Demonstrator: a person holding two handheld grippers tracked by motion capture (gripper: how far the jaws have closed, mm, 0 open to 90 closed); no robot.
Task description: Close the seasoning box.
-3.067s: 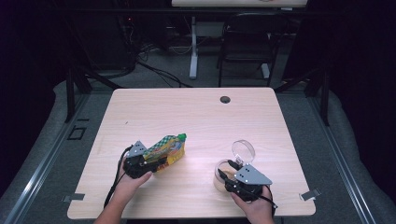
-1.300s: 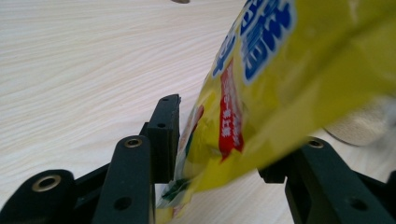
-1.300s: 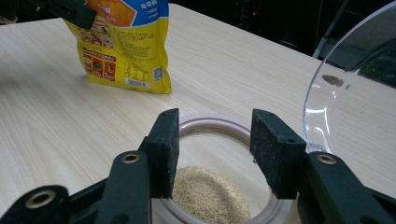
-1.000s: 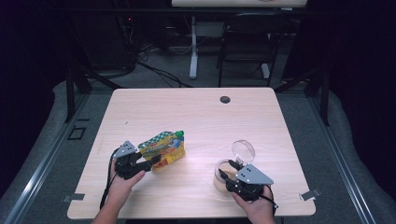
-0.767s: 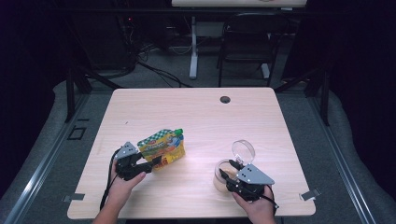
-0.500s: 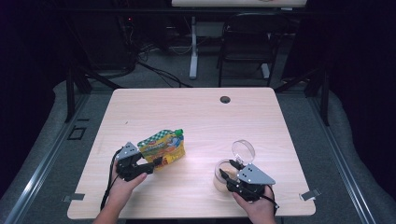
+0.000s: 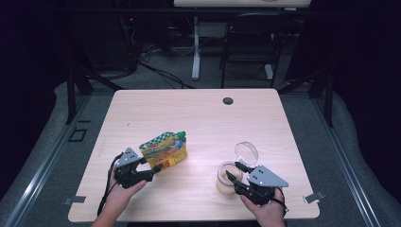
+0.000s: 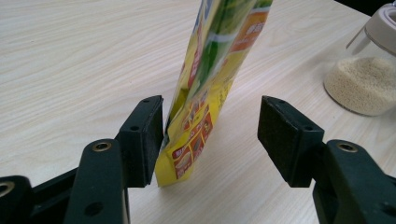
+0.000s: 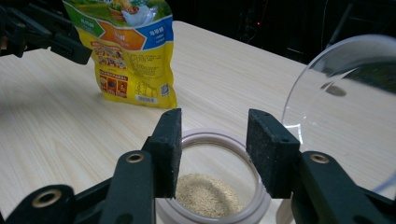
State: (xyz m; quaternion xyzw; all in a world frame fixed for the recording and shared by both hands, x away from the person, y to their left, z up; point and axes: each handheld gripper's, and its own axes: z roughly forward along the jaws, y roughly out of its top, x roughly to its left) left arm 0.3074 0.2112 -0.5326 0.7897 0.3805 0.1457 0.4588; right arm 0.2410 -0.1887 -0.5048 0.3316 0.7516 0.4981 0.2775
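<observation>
The left gripper [image 7: 152, 169] sits near the front left of a pale wooden table [image 7: 198, 113], its jaws spread wide. They have just been opening, and a yellow and green food pouch [image 8: 210, 70] stands upright between them. In the left gripper view, one pad is at or just beside the pouch's bottom edge while the other pad is well clear, so nothing is pinched. The pouch [image 7: 164, 149] appears to stand on its own base (leaning a little).

The right gripper [image 7: 232, 171] is at the front right, held by a hand [image 7: 265, 210] coming in from the bottom edge. Its jaws have just been closing a little, and in the right gripper view they stand at the near rim of a glass jar [image 9: 210, 186]; whether the pads press on the rim cannot be told. The jar holds a shallow layer of pale grains. Its clear round lid [image 7: 246, 152] is flipped open and stands up behind the mouth.

The step in hand looks like the end of pouring: the pouch is set down and released while the jar is steadied. The next move probably calls for backing the left gripper straight away without knocking the pouch over, then swinging the lid down onto the jar.
</observation>
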